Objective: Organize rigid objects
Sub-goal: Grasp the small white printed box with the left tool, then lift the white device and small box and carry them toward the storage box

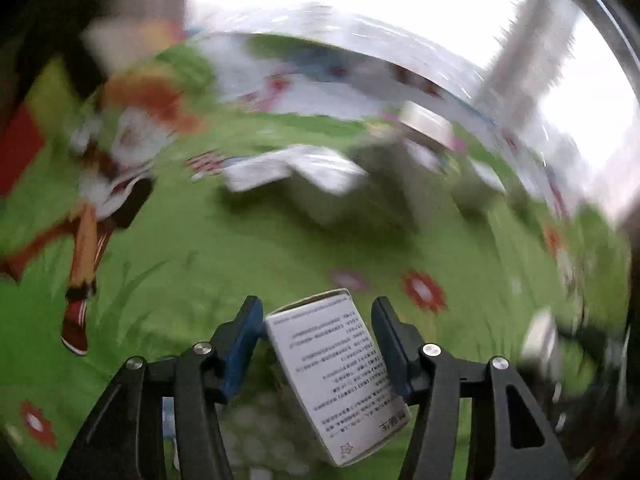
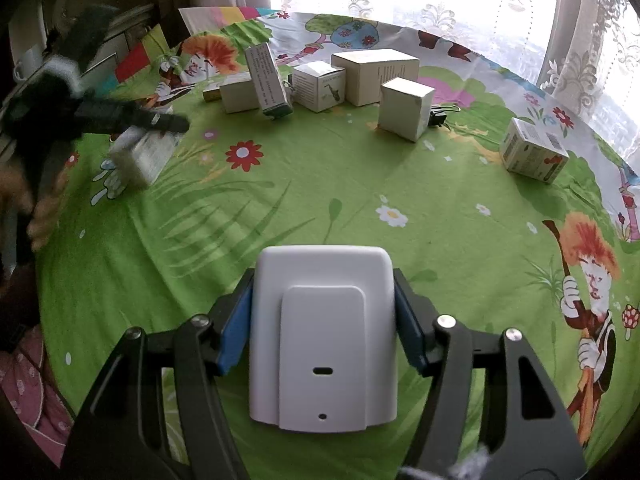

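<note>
Your right tongs are clamped on a white plastic device, its blue pads pressed flat against both of its sides, and they hold it above the green cartoon-printed cloth of the tabletop. Your left tongs carry a small white printed carton, tilted between the pads; the right pad lies against its edge, while at the left pad you cannot tell for sure whether it touches. From the right wrist view, those left tongs show as a dark blur with the carton hanging beneath them, to the left of the red flower printed on the cloth. Beyond that flower stands a cluster of boxes: a tall narrow box leaning, a cube box with a saxophone drawing, a wider cream box, and a plain white box with a black binder clip just beside it. Well to the flower's right, near the tabletop's edge, sits a lone printed box.
</note>
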